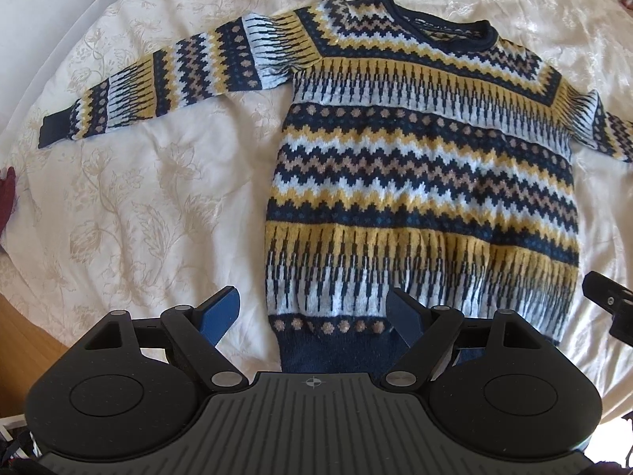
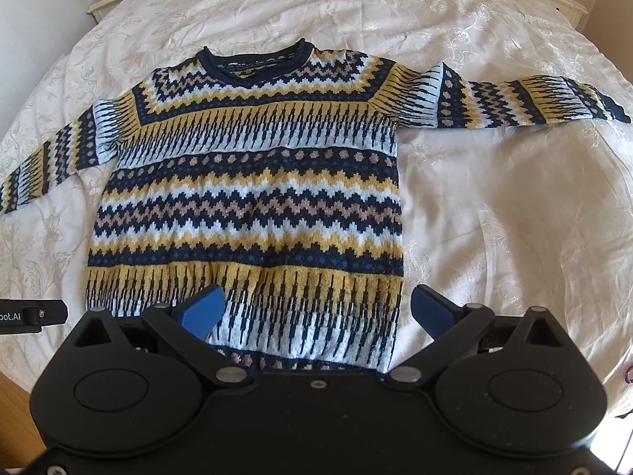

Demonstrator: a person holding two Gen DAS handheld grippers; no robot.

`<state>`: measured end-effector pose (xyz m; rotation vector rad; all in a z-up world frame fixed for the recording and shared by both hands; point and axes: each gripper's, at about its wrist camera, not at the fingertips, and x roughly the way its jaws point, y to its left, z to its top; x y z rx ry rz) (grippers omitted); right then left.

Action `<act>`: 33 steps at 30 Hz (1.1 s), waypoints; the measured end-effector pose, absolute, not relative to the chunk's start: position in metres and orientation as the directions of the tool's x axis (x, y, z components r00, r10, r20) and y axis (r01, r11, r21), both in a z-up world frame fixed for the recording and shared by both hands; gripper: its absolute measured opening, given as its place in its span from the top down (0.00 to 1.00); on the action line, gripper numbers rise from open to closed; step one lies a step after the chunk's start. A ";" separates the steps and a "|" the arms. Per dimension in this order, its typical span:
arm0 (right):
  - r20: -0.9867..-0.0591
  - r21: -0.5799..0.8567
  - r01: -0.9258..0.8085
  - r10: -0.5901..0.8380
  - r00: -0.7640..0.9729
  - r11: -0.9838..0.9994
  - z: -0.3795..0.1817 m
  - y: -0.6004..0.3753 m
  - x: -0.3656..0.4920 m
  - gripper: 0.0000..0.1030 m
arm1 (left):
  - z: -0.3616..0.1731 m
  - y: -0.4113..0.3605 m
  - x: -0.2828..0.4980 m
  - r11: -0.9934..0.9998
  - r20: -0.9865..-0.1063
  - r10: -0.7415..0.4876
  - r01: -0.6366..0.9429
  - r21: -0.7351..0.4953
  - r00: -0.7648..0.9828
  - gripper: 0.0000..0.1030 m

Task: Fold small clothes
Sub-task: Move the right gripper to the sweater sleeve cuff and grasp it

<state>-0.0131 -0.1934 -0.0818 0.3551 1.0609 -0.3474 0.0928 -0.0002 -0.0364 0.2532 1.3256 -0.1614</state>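
Two claws, the left claw (image 1: 312, 310) and the right claw (image 2: 318, 308), hang wide and hold nothing. Both are near the bottom edge of the sweater (image 2: 245, 198). It lies flat on the bed (image 2: 494, 217), sleeves out. No folds yet.

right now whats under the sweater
The sweater lies flat, front up, sleeves spread, directly on the cream floral bedspread, which shows all around it. Whatever sits beneath the knit itself is covered, so nothing else can be confirmed there.
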 end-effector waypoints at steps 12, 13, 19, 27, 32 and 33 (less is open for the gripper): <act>-0.857 0.107 0.599 -0.231 0.460 0.794 -0.059 -0.295 0.006 0.11 | -0.028 -0.038 0.157 0.920 -0.943 -0.080 0.388 0.056 0.324 0.23; -0.855 0.103 0.608 -0.242 0.459 0.787 -0.058 -0.308 0.006 0.11 | -0.027 -0.043 0.161 0.918 -0.942 -0.089 0.394 0.048 0.323 0.23; -0.852 0.098 0.666 -0.284 0.440 0.739 -0.062 -0.395 0.011 0.12 | -0.025 -0.074 0.170 0.939 -0.940 -0.077 0.341 0.044 0.333 0.23; -0.870 0.086 0.737 -0.310 0.384 0.670 -0.075 -0.519 0.011 0.17 | -0.034 -0.121 0.156 0.953 -0.954 -0.062 0.302 0.031 0.292 0.23; -0.875 0.079 0.794 -0.339 0.345 0.603 -0.083 -0.590 0.004 0.17 | -0.041 -0.144 0.151 0.962 -0.962 -0.034 0.268 0.042 0.271 0.23; -0.878 0.080 0.805 -0.341 0.336 0.588 -0.087 -0.603 0.003 0.17 | -0.041 -0.148 0.150 0.964 -0.963 -0.029 0.262 0.044 0.269 0.23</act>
